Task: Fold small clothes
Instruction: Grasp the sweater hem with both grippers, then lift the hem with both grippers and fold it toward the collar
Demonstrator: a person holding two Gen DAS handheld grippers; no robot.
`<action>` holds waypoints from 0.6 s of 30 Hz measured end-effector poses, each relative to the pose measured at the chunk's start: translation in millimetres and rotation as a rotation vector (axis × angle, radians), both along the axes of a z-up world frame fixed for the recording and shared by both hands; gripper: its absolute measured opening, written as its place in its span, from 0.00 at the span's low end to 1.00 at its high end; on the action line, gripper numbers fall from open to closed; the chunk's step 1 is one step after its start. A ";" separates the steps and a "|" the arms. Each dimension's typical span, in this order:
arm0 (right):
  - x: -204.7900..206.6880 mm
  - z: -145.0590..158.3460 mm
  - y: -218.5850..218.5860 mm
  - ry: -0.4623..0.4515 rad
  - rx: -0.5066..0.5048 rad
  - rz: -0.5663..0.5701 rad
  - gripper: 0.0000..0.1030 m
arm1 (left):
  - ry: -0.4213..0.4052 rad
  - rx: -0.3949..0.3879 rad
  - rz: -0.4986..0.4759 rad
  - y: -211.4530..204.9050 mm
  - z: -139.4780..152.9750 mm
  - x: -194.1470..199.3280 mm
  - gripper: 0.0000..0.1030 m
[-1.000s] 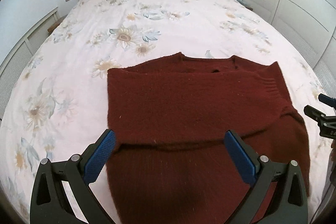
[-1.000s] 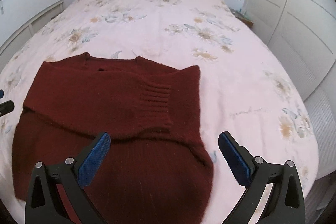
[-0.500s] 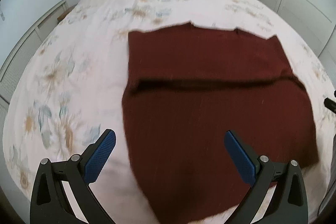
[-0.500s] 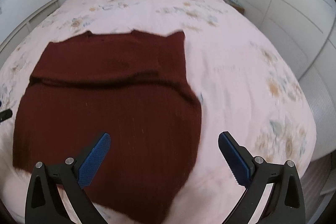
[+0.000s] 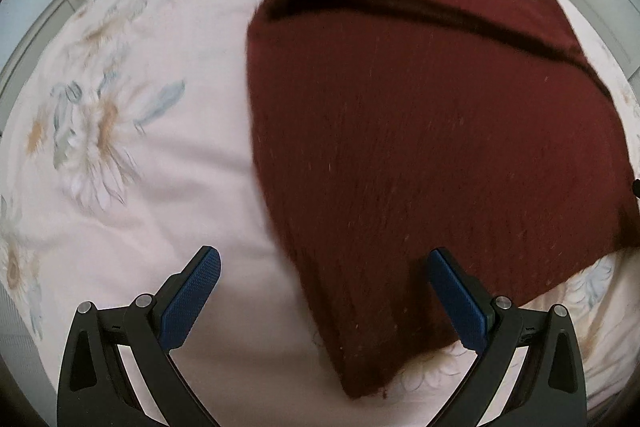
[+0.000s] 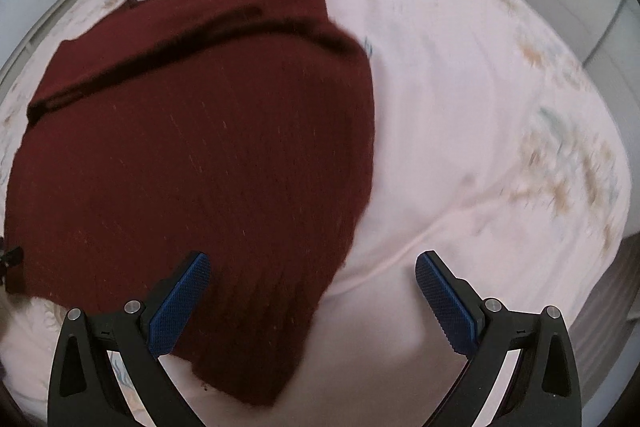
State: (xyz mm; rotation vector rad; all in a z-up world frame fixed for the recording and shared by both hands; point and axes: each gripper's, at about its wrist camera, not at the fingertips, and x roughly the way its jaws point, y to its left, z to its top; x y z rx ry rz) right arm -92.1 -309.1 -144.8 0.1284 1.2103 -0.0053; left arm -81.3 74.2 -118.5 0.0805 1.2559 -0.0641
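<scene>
Now I see my left claw (image 5: 324,291) wide open, with nothing between its two blue pads (image 5: 191,298). The dark red sweater (image 5: 420,131) lies flat on the bed (image 5: 132,187), ahead of this claw and off to its right. The sweater's near left corner comes down between the two pads, closer to the right one. I cannot tell if the pads touch the cloth. The left pad sits over bare sheet. A dark fold line runs across the sweater far ahead of the claw, where the top part is laid over the body.

My right claw (image 6: 312,291) is wide open too and holds nothing. Here the sweater (image 6: 200,155) is ahead and to the left. Its near right corner reaches down between the pads, close by the left pad (image 6: 179,305). The right pad is over plain pink sheet. The sheet has pale flowers printed on it. Both pictures are a bit blurry, so small things are hard to make out.
</scene>
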 end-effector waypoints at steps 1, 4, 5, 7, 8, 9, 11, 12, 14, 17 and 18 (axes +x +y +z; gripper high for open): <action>-1.5 -3.7 -0.1 0.008 0.011 -0.003 0.99 | 0.008 0.003 -0.001 -0.5 -3.0 -0.3 0.99; -5.3 -9.9 4.4 0.018 -0.006 0.014 0.94 | 0.029 -0.021 -0.007 -2.2 -10.1 -0.5 0.99; -6.0 -10.3 5.9 0.022 -0.006 0.021 0.90 | 0.033 -0.034 -0.004 -2.2 -10.9 -0.1 0.99; -6.8 -10.6 6.2 0.037 0.014 0.015 0.84 | 0.036 -0.056 0.003 -1.6 -12.1 0.9 0.97; -7.0 -10.6 5.5 0.047 0.028 0.004 0.79 | 0.037 -0.068 -0.003 -1.9 -12.2 0.8 0.91; -7.1 -10.6 5.1 0.054 0.034 -0.001 0.75 | 0.037 -0.081 -0.009 -1.2 -12.2 1.2 0.80; -8.0 -9.8 5.5 0.068 0.087 0.006 0.44 | 0.030 -0.137 -0.038 -3.3 -8.4 -0.5 0.58; -8.3 -10.1 5.3 0.077 0.127 0.008 0.36 | 0.032 -0.153 -0.044 -4.6 -7.3 -1.0 0.48; -8.8 -8.5 6.4 0.087 0.156 0.014 0.20 | 0.037 -0.177 -0.066 -8.4 -4.8 -1.4 0.34; -9.8 2.7 10.0 0.075 0.158 0.041 0.13 | 0.040 -0.209 -0.087 -13.2 1.0 -1.0 0.10; -9.8 9.6 9.9 0.063 0.163 0.049 0.13 | 0.035 -0.207 -0.089 -14.6 4.2 -0.8 0.10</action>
